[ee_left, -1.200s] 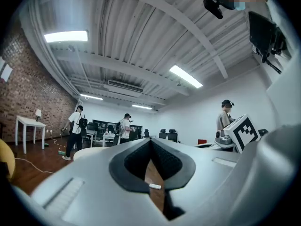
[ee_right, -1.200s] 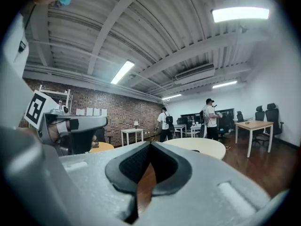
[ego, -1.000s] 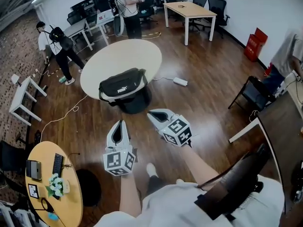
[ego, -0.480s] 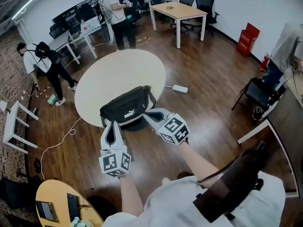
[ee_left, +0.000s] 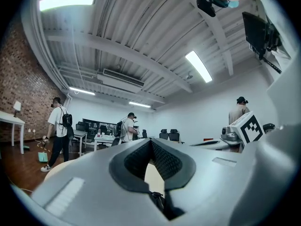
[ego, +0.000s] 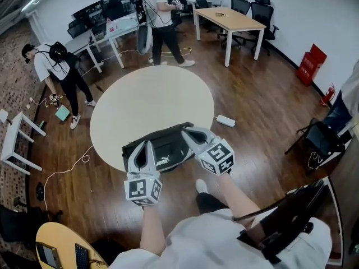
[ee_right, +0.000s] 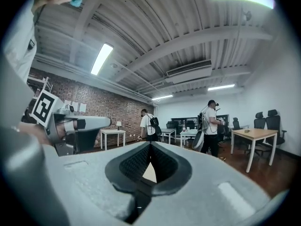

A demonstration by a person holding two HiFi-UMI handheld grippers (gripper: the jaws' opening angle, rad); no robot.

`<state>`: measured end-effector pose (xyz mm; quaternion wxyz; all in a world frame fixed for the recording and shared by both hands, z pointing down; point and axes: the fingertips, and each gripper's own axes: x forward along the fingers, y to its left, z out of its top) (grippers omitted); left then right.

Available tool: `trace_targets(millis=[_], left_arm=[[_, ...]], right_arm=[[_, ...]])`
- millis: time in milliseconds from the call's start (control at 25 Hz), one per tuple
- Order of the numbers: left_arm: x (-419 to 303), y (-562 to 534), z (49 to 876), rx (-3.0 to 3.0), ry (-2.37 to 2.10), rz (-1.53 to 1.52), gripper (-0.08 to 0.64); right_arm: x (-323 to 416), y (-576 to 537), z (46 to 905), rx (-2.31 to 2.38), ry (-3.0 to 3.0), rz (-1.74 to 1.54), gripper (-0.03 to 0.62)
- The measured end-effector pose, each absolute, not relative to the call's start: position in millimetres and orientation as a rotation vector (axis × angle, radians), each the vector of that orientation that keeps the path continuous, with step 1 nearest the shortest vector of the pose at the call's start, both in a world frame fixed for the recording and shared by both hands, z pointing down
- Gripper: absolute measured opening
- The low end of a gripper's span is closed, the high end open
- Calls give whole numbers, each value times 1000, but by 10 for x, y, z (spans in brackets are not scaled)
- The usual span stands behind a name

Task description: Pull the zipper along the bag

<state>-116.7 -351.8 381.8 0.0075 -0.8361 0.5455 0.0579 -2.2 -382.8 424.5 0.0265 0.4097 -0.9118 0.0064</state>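
Observation:
A black bag [ego: 168, 150] with a white logo lies at the near edge of a round beige table [ego: 151, 102]. In the head view both grippers reach over it from my side. My left gripper [ego: 147, 145] hangs over the bag's left part, its jaws together with nothing in them. My right gripper [ego: 188, 132] points at the bag's right top edge, also shut and empty. In the left gripper view the left gripper [ee_left: 150, 142] has its tips meeting, with beige table showing behind. In the right gripper view the right gripper [ee_right: 150, 146] looks the same. The zipper pull cannot be made out.
A person with a backpack [ego: 56, 66] stands left of the table and another person [ego: 160, 15] behind it. A wooden desk [ego: 235, 18] with office chairs stands at the back right. A power strip [ego: 225, 120] lies on the floor. A black chair [ego: 320, 142] is at the right.
I have come up to the table. Both grippers, which hung short of the bag over the floor, now reach over it. Their jaws stay together.

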Motion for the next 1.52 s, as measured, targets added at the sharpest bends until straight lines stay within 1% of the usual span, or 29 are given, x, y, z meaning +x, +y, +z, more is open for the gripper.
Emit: trace_targets(millis=[200, 480, 680, 800, 920, 1120, 1360, 1520], left_arm=[[-692, -4449, 3702, -2652, 1632, 112, 17], [-565, -5348, 4079, -2683, 1738, -20, 17], [-485, -5778, 4330, -2772, 1688, -121, 17], [-399, -5967, 4451, -2824, 1643, -166, 17], [-302, -6026, 4656, -2897, 1619, -223, 17], [-127, -6008, 5104, -3036, 1629, -310, 17], [144, -5793, 5614, -3176, 1735, -502, 17], [321, -5663, 5895, -3318, 1780, -522, 17]], right_arm=[[396, -4878, 4069, 1309, -2849, 46, -9], [480, -5865, 4407, 1239, -2831, 185, -9], [462, -6174, 4628, 1239, -2723, 136, -9], [479, -6300, 4767, 1234, -2703, 180, -9], [509, -6301, 5182, 1121, -2629, 261, -9], [672, -6299, 6146, 890, -2406, 399, -9], [526, -6406, 6899, 435, -2274, 278, -9], [288, -6397, 7361, 102, -2161, 276, -9]])
